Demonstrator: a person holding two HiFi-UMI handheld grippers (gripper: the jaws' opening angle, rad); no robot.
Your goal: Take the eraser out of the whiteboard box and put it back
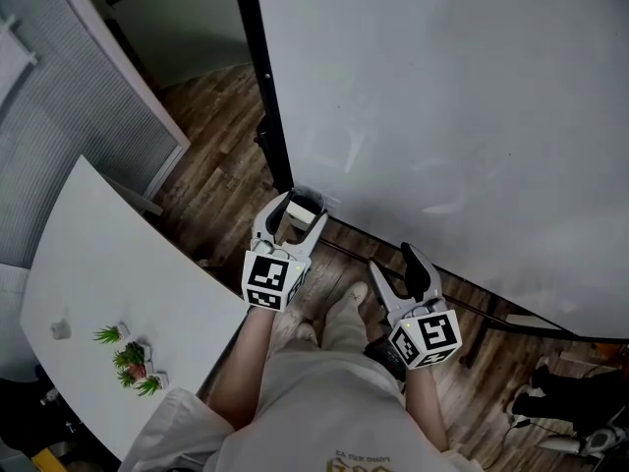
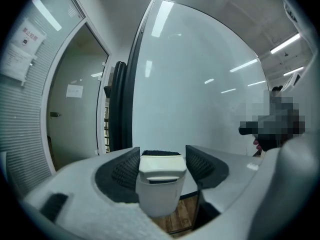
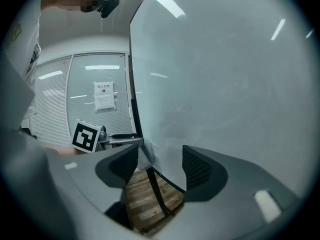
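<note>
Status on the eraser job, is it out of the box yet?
Done: nothing that shows; the eraser sits in the whiteboard box. In hand: the left tool straddles the eraser, pads beside it, not clearly pressing. The right tool is open and empty. Left: lift it out, then put it back.
</note>
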